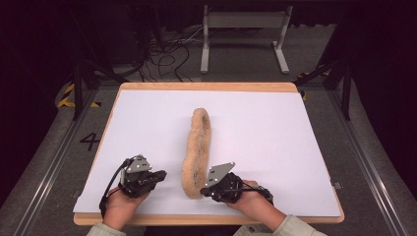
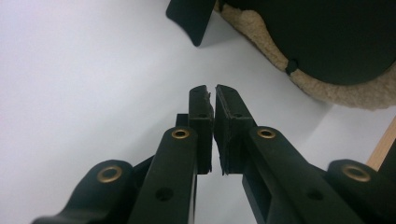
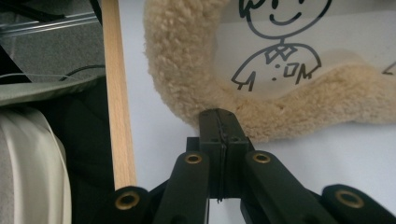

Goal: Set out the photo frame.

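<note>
Fleece item (image 1: 196, 152) lay mid-table on the white sheet (image 1: 275, 142), long axis running near-to-far, away from the person, with a slight S-bend. Its near end sat close to the front edge of the table (image 1: 206, 87).

Right gripper (image 1: 206, 191) was the nearer one: its tips were touching the near end of the fleece on its right flank. In the right gripper view the jaws were pressed together with no gap, tips right at the woolly rim (image 3: 187, 88); couldn't tell if any pile was pinched between them. That view also showed a smooth inner panel with a cartoon figure print (image 3: 275, 42) inside the fleece border.

Left gripper (image 1: 161, 175) sat to the left of the near end, apart from the fleece, pointing right towards it. Jaws nearly together, only a thin slit, nothing between them.

Both hands were low at the front edge, forearms coming in from the bottom, grippers roughly level and angled inward towards each other. My read: the next move hinges on the near end, which sits between the two grippers, with the right already on it.
</note>
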A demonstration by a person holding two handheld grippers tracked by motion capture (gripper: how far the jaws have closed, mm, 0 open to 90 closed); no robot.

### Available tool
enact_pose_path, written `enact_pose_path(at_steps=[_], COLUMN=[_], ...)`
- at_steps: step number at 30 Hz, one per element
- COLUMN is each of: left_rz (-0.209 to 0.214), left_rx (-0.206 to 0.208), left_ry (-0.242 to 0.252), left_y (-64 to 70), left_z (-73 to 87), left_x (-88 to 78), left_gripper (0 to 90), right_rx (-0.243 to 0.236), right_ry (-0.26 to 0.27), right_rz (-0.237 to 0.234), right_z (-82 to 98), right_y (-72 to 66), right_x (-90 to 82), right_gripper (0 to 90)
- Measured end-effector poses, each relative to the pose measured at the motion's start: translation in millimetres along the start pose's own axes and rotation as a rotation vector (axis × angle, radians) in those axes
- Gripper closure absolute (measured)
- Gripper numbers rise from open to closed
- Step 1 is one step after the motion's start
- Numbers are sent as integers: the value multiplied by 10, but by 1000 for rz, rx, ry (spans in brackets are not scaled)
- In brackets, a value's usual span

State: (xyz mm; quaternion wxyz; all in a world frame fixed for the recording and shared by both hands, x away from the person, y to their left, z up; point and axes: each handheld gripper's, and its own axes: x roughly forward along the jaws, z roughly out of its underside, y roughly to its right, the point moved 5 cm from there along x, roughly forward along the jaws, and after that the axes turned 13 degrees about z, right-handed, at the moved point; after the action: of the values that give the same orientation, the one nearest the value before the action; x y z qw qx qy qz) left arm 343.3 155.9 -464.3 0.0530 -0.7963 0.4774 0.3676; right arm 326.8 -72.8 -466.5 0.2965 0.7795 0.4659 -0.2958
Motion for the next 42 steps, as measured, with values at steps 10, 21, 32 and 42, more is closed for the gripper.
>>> enact_pose_path(at_steps=[10,21,32,42], left_rz=[5,143,164,84], left_rx=[-14,-31,-43,-59], left_ry=[36,116,129,77], left_y=[95,341,409,371], left_z=[93,162,97,46], left_x=[-176,-380,-290,-84], left_gripper=[819,572,400,352], right_rx=[-16,-25,-3,10], right_ry=[9,45,63,81], right_rz=[-30,-46,-28,-14], right_z=[-163,-320,-432,-496], right_y=[-98,-179,-232,-259], right_x=[134,294,407,477], right_gripper=[900,900,900,881])
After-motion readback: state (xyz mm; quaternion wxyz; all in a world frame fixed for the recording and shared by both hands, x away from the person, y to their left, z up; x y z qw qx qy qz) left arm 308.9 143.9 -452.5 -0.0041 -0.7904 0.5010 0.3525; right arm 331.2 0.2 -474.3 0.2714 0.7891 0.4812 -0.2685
